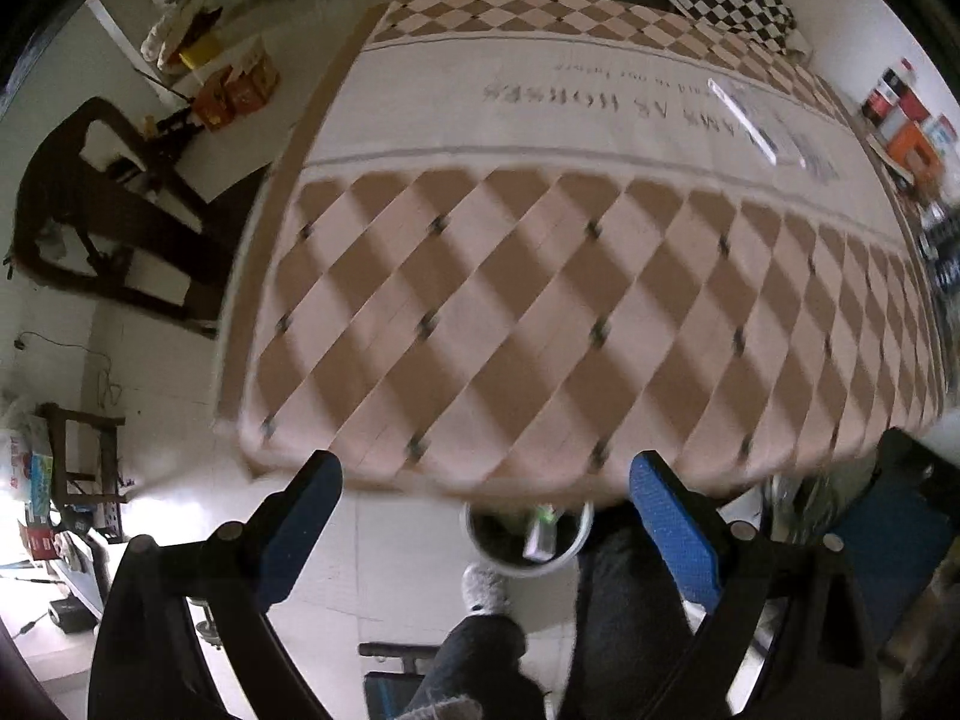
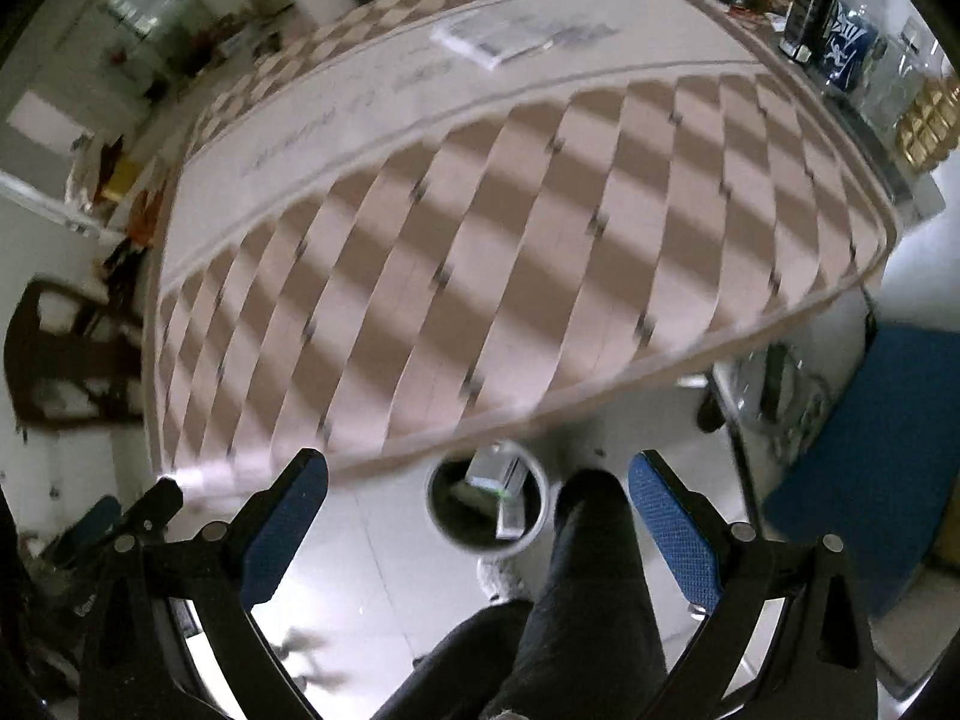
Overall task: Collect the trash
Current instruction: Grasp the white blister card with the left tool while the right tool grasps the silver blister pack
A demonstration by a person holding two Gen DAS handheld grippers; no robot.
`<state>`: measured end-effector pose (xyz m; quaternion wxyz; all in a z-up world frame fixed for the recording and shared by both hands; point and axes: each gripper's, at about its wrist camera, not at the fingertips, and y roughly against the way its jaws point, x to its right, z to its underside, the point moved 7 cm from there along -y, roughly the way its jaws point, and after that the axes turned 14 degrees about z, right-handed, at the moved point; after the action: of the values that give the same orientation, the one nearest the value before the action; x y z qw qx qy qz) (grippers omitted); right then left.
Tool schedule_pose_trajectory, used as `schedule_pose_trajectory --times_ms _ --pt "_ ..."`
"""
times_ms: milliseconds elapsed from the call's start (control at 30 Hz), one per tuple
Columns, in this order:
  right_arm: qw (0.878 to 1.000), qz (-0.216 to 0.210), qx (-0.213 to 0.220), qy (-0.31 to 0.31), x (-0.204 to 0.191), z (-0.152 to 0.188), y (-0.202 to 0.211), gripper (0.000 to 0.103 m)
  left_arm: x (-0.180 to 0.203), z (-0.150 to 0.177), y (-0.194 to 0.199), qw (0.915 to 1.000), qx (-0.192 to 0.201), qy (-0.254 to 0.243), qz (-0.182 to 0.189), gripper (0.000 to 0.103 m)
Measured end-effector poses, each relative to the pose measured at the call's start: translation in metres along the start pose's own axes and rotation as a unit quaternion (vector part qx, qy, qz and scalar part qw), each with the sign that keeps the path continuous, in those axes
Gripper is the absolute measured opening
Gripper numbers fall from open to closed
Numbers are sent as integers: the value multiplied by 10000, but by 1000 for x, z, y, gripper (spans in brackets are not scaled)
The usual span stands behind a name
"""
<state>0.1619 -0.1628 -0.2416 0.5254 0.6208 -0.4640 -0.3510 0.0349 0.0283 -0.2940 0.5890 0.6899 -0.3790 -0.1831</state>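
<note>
Left gripper (image 1: 486,516): blue-padded fingers (image 1: 672,534) standing wide apart, holding nothing, hanging over the near edge of the counter (image 1: 540,300).

Right gripper (image 2: 477,510): fingers (image 2: 669,531) likewise spread wide and empty, at the bottom of the frame.

Counter: wearing a cloth of brown and pink diamonds with a pale printed band across the middle.

Clear plastic wrapper (image 1: 756,120): lying flat on the pale band, upper right of the left view, well apart from the fingers; in the right view (image 2: 498,36) lying top centre.

Trash bin (image 1: 528,531): white, round, standing on the floor under the counter edge, showing between the fingers in both views (image 2: 489,504); scraps of packaging are lying inside.

Person's dark-trousered legs (image 2: 576,600): occupying bottom centre.
</note>
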Motion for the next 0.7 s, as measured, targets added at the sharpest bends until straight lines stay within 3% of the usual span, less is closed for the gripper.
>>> schedule_pose_trajectory --times_ms 100,200,333,467,533,700 --pt "9997 23 -44 -252 30 -73 -18 101 27 -51 -27 9999 16 70 -112 98" --pt "9995 145 -26 -280 58 -158 -47 101 53 -98 -68 9991 -242 200 -277 98" --pt "9983 497 -197 214 79 -263 -98 101 82 -146 -122 9963 -664 254 -482 98" --pt "9924 795 -347 876 77 -345 -149 98 103 -179 -155 9936 -870 243 -673 98" --pt "9891 916 -377 1093 73 -368 -167 91 111 -192 -165 9927 -942 281 -701 98" --pt "9844 804 -560 1460 51 -403 -200 91 120 -215 -175 9913 -1003 355 -772 98"
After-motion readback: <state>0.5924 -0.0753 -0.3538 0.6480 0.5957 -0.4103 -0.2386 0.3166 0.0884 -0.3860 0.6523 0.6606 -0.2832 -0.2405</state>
